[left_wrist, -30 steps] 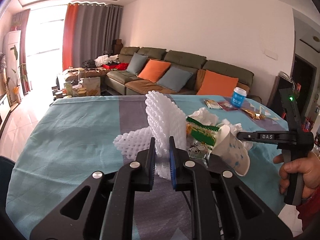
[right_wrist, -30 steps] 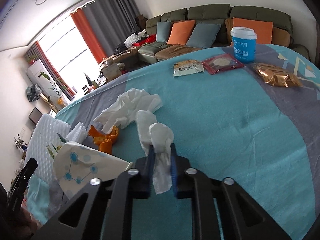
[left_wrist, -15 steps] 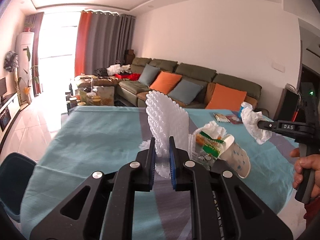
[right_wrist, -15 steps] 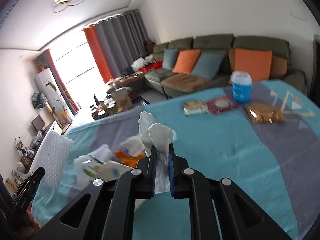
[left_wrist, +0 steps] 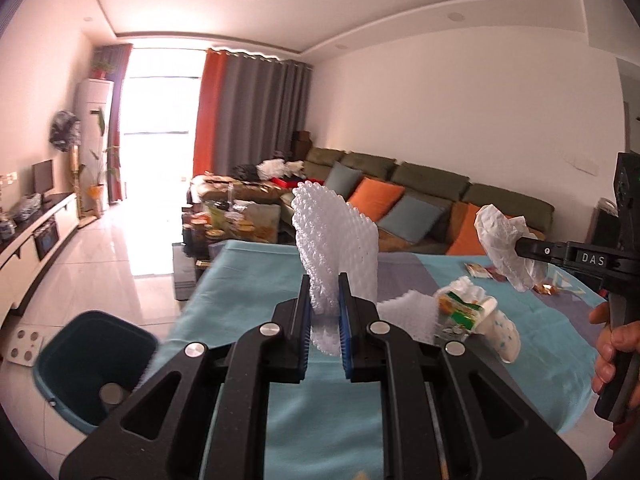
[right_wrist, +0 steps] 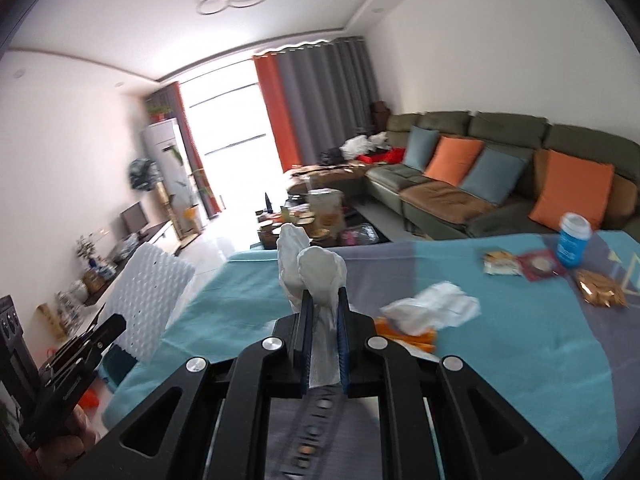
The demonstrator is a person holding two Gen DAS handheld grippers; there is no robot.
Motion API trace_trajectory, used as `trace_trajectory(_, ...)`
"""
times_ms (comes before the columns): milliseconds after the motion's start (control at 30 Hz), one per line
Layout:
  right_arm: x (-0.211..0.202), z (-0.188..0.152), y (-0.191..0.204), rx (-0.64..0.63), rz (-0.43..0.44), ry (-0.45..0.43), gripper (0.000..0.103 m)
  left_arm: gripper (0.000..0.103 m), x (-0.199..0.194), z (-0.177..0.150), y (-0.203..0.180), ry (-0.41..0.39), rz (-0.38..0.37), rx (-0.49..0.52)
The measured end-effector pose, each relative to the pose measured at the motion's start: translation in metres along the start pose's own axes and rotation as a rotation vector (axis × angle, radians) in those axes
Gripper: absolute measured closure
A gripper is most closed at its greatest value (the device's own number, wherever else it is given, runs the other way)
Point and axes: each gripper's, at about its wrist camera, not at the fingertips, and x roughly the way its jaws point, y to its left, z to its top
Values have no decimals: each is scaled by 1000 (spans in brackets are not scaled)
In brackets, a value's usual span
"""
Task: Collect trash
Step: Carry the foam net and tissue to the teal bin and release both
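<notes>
Your left gripper (left_wrist: 324,304) is clamped narrow on a white foam mesh sheet (left_wrist: 336,236), which stands upright out of the jaws, held up off the table (left_wrist: 248,280) with its teal and grey cloth. Down and to the left of that claw, on the tiled floor, sits a dark teal plastic trash bin (left_wrist: 94,364); its mouth is open and only 1 small round shape shows at the bottom. What that shape is I cannot tell.

Your right gripper (right_wrist: 323,320) is pinched narrow on a crumpled white tissue (right_wrist: 312,270), whose 2 lobes poke up above the fingers. Seen from the left claw, that tissue hangs in the air to its right, above the table.

Just to the right of your left claw, on the cloth, lie a second piece of white foam mesh (left_wrist: 408,316) and a tipped white paper cup with blue dots (left_wrist: 500,332) with a green and yellow wrapper (left_wrist: 460,312) at its mouth. Right of your right claw lie a loose white tissue (right_wrist: 434,308) over orange peel (right_wrist: 420,336), and farther on, a blue cup with a white lid (right_wrist: 574,240) standing upright beside 3 flat snack packets (right_wrist: 536,266).
</notes>
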Motion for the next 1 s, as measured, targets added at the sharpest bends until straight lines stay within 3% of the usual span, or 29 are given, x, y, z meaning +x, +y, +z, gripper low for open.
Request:
trace_trajectory(500,44,4,121,-188,255,49,93,91,-67,7,91,-74,269,-58)
trace_trajectory(1000,111,0,232,-336,427,167,93,90,-98,-8,170,-20,440,-110)
